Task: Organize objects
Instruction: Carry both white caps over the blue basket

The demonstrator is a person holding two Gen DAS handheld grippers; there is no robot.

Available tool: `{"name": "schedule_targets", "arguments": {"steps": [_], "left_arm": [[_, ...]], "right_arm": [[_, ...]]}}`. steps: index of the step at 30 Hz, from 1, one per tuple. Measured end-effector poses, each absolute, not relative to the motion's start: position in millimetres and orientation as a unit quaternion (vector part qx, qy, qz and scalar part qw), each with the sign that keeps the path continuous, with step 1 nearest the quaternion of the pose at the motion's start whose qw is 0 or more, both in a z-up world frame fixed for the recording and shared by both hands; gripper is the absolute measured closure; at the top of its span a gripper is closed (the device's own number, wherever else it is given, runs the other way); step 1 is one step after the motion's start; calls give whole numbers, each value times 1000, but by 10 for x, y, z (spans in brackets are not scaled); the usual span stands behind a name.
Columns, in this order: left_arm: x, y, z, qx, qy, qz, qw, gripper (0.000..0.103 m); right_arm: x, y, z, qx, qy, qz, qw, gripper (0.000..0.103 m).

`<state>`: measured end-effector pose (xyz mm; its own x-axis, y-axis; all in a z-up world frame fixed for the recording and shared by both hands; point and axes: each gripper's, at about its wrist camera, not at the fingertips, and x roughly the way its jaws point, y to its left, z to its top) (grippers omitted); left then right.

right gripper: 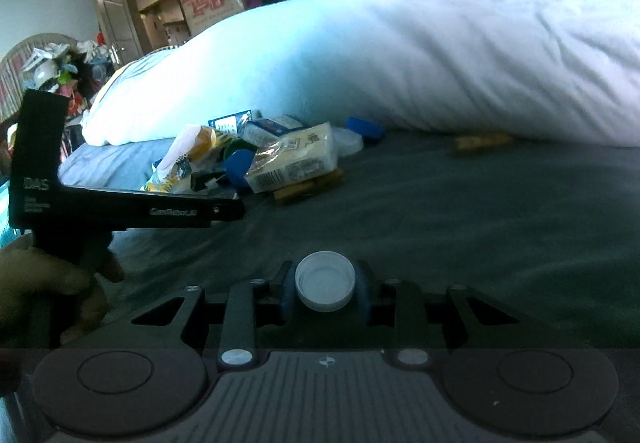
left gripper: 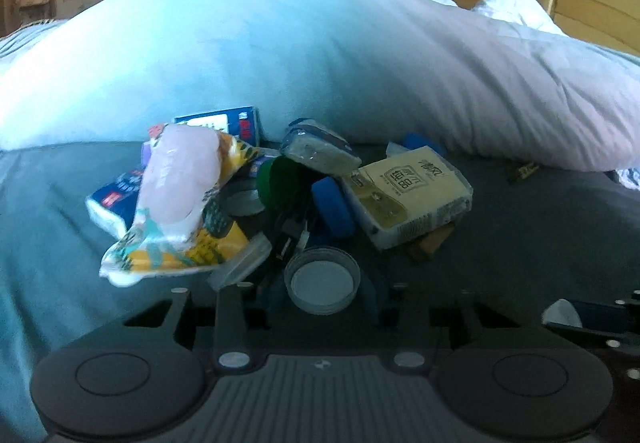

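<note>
On the dark bed sheet (right gripper: 460, 211) a pile of small things lies against the white duvet (right gripper: 400, 55): tissue packs, a blue box, lids and caps. That gathering looks deliberate, one heap for sorting.

The left claw (left gripper: 323, 287) sits at the near edge of the pile, its pads closed on a grey cap (left gripper: 322, 285) lying open side up. A likely reason for taking it there is that the cap is loose at the front and easiest to lift out. Behind it lean a yellow-patterned tissue pack (left gripper: 180, 211), a beige tissue pack (left gripper: 408, 195) propped on a wooden block (left gripper: 432, 243), and a blue cap (left gripper: 332, 207).

The right claw (right gripper: 325, 285) grips a white cap (right gripper: 325, 281) of its own, held open side up, well apart from the pile to the right over bare sheet.

The right view alone shows the left tool from the side with the hand (right gripper: 52, 283) holding it, and a doorway (right gripper: 120, 3) beyond. The left view alone shows the pile close enough to tell its items apart; it catches only an edge of the right tool, far right.
</note>
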<state>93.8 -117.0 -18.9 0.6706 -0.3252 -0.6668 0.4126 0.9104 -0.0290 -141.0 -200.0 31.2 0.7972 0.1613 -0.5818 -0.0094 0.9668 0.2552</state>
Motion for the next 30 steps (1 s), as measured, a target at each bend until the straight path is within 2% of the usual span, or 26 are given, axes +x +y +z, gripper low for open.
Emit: {"name": "schedule_targets", "arguments": {"steps": [6, 12, 19, 30], "left_arm": [[454, -949, 354, 75, 336, -154, 926, 62], [160, -237, 1054, 53, 315, -41, 947, 61], [-305, 751, 1731, 7, 267, 64, 961, 61], [-1126, 2344, 2442, -37, 221, 181, 958, 61]], "right_arm": [[-1509, -1952, 527, 110, 295, 47, 948, 71], [-1586, -1608, 1007, 90, 264, 85, 956, 71], [-1531, -750, 1774, 48, 224, 177, 957, 71], [-1262, 997, 2704, -3, 228, 303, 926, 71]]}}
